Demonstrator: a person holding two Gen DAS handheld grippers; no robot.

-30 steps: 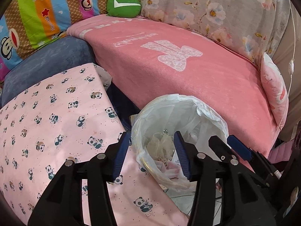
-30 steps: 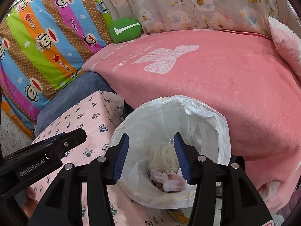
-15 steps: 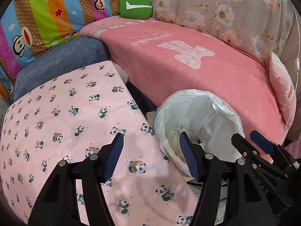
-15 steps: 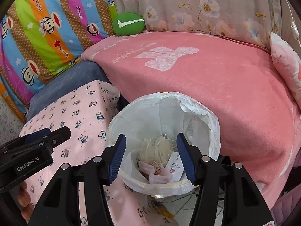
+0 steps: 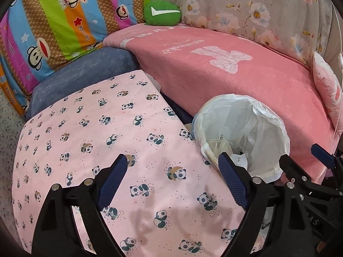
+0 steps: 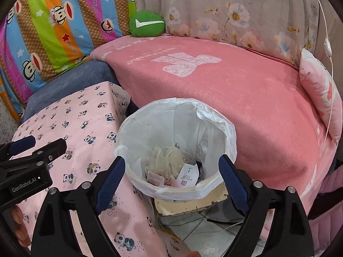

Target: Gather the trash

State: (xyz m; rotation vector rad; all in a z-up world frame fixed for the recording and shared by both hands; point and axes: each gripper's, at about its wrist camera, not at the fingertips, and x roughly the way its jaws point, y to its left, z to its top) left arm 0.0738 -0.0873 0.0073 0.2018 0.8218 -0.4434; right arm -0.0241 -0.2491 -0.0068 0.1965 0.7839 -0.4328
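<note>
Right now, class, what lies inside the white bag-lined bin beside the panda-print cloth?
Inside the white bag-lined bin: crumpled translucent wrappers, a white printed paper slip and pinkish scraps. Anything beneath that top layer is covered.

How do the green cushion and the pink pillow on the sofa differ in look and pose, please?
The green cushion is round, dark green, with a white tick mark; the pink pillow is longer, pale pink, with a faint print. The green cushion sits in the sofa's back corner; the pink pillow leans at the sofa's right end. Both are small, soft and lie on the pink blanket.

pink panda-print cloth (image 5: 128, 132), white bin liner (image 6: 214, 115)
</note>
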